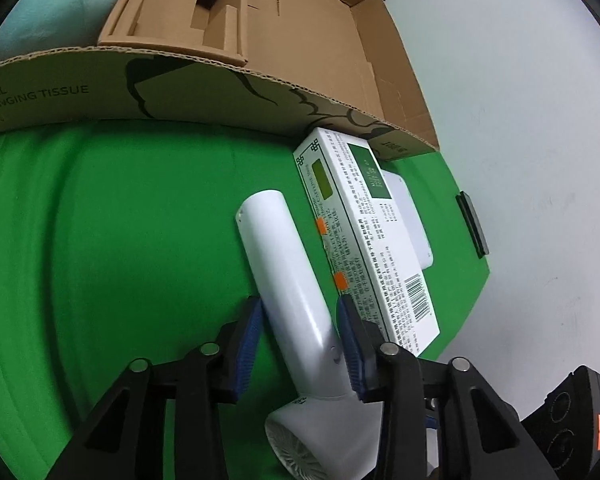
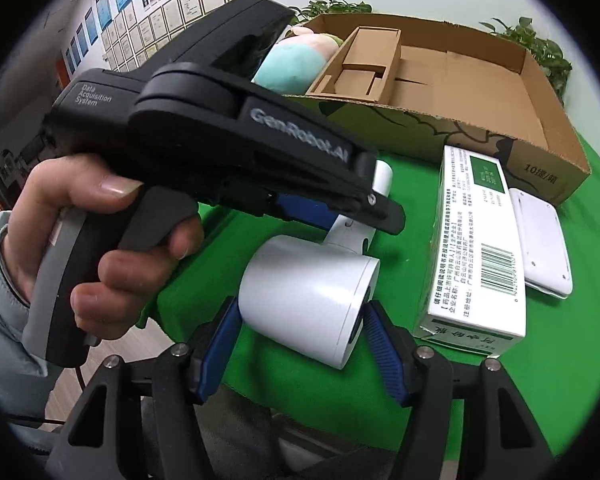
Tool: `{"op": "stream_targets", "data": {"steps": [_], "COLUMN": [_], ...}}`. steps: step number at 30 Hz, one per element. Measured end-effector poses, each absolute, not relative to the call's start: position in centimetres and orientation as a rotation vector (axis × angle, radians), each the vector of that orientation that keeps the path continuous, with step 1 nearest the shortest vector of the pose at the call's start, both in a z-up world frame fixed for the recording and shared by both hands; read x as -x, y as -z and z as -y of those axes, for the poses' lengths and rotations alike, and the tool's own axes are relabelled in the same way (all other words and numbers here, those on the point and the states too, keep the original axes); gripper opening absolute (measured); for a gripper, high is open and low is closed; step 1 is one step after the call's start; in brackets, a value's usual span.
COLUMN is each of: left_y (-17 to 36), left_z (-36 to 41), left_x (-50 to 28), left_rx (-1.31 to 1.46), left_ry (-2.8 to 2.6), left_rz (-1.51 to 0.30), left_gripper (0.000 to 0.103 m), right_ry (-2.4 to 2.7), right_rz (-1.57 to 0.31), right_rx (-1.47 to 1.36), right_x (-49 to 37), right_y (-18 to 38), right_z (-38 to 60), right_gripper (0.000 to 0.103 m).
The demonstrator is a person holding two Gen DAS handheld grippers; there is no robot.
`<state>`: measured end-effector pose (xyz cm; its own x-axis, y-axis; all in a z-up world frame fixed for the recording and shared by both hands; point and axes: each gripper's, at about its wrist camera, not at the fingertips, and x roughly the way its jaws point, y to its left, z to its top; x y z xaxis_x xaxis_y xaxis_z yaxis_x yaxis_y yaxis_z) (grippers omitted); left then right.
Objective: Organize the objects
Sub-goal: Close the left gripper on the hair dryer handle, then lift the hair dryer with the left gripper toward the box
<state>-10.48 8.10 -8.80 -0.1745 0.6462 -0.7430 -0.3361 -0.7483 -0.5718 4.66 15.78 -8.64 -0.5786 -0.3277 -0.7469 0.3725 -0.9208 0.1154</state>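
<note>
I had both tongs on the white hair dryer (image 1: 288, 280), which lay on the green cloth (image 1: 120, 240) just short of the cardboard box (image 1: 300, 40). My left tongs (image 1: 300, 344) were clamped on its handle, both blue pads against it. My right tongs (image 2: 300, 340) straddled the barrel — the left pad touched, the other I couldn't tell. To do it well I judged I should squeeze evenly, lift level with both hands, and clear the medicine box (image 2: 476, 248) beside the right tongs — then carry it forward over the box wall.
</note>
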Motion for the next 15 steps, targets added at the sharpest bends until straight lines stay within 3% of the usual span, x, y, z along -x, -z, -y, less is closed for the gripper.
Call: {"op": "stream_targets", "data": {"steps": [7, 15], "left_y": [8.1, 3.2], "left_z": [-7.6, -7.5], "left_x": [9.5, 9.1], "left_rx": [1.429, 1.332], "left_ry": [-2.023, -2.139], "left_rz": [0.353, 0.282], "left_gripper": [0.033, 0.03], "right_ry": [2.511, 2.572], "right_rz": [-0.08, -0.02], "right_rx": [-1.153, -1.032], "right_x": [-5.0, -5.3], "right_y": [8.7, 6.8], "right_z": [-15.3, -15.3], "right_gripper": [0.062, 0.062]}}
